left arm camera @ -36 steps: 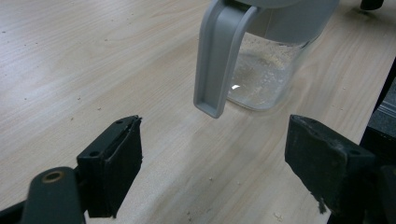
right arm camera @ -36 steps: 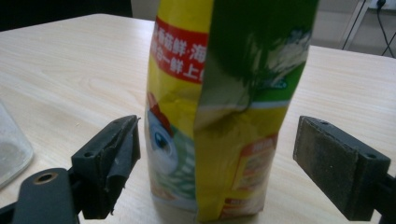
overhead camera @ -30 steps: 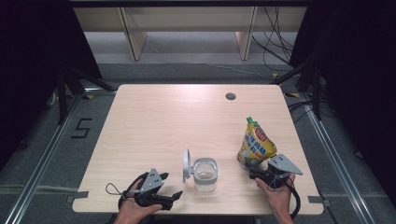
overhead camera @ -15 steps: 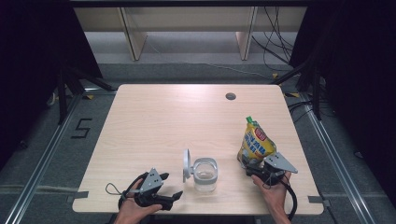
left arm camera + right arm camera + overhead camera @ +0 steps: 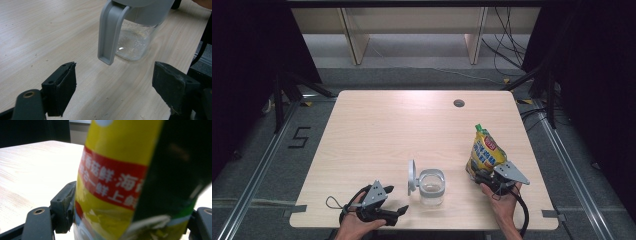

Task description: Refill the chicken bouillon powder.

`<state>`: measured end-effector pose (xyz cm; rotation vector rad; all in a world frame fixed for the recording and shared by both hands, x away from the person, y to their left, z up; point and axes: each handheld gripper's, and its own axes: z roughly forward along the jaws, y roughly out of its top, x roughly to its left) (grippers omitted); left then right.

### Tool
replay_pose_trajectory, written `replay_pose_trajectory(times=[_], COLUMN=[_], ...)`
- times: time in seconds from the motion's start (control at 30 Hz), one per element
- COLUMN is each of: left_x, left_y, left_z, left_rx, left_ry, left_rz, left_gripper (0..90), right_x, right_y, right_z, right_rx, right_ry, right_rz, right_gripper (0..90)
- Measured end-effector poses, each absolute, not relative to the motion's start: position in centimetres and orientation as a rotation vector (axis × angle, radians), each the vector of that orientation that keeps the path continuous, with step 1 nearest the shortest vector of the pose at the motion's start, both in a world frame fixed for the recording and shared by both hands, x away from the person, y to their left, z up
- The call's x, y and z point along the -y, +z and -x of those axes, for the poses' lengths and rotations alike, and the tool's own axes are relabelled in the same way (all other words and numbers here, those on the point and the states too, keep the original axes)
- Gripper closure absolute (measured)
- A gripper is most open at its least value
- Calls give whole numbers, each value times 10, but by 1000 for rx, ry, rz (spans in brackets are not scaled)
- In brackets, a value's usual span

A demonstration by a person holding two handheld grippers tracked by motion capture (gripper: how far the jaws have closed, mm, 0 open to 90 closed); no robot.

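Since a second ago our right gripper (image 5: 484, 178) has edged in on the yellow pouch (image 5: 485, 152) standing near the desk's (image 5: 377, 125) right edge, and its jaws have just been closing with the pouch between them, the left pad already touching the film. We should squeeze low and evenly so it stays upright. Our left gripper (image 5: 401, 212) rests wide open, empty, beside the clear pitcher (image 5: 431, 186).
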<state>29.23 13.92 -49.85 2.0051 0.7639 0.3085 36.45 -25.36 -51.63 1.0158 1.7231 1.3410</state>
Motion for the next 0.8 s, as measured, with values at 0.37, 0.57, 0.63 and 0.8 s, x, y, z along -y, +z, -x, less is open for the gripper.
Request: replay_pose_trajectory(times=[0.37, 0.57, 0.63, 0.8], left_x=[-140, -143, -143, -145], left_y=[-498, -498, -498, -499], left_z=[-294, -295, -295, -296], left_rx=[-776, -785, -795, -793], left_ry=[295, 285, 289, 303], left_rz=[-2003, -1987, -1980, -1991], left_gripper=[189, 189, 189, 189], right_x=[251, 244, 244, 248], right_y=[-512, -502, -498, -480], right_z=[-369, -360, -355, -335], right_rx=[-1741, -1793, -1819, -1817], right_ry=[1330, 1293, 1253, 1268], right_rz=[-1049, -1029, -997, -939], right_gripper=[363, 383, 389, 403])
